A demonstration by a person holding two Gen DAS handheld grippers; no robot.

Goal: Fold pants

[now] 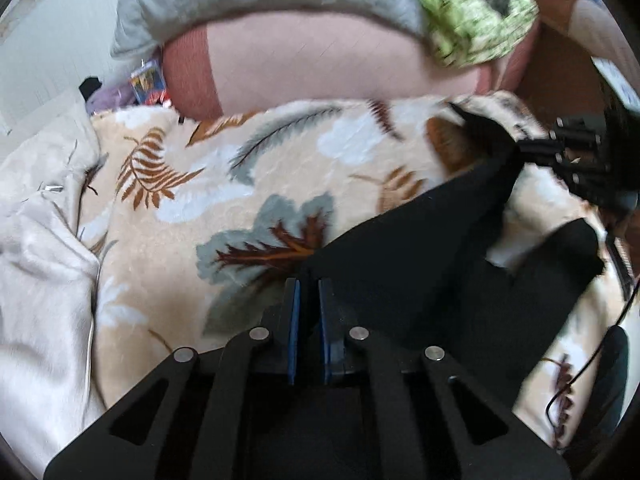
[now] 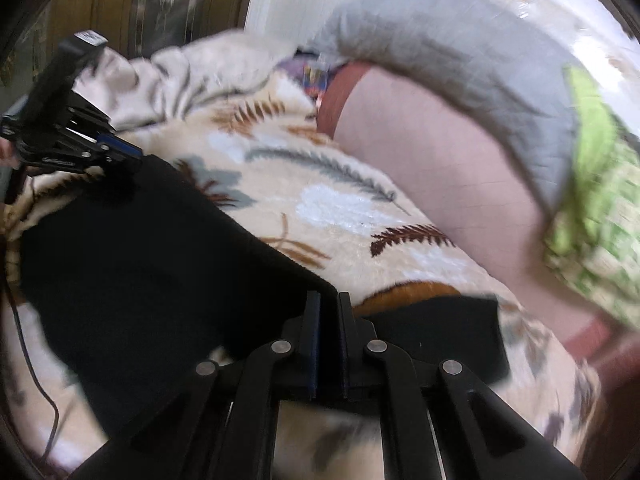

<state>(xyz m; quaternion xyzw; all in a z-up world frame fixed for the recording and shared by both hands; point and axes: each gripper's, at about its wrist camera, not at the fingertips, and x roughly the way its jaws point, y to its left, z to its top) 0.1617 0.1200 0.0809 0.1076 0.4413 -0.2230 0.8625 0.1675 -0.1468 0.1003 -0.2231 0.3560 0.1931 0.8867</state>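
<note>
Pants (image 1: 420, 280), black with no readable label, pinched by left tool (image 1: 308, 284) and right tool (image 2: 330, 300).

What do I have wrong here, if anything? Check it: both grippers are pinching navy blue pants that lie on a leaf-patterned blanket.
The colour is wrong. The pants are black, not navy blue, as both wrist views show. The rest stands: the left gripper and the right gripper each pinch the fabric, and it lies on the leaf-patterned blanket.
</note>
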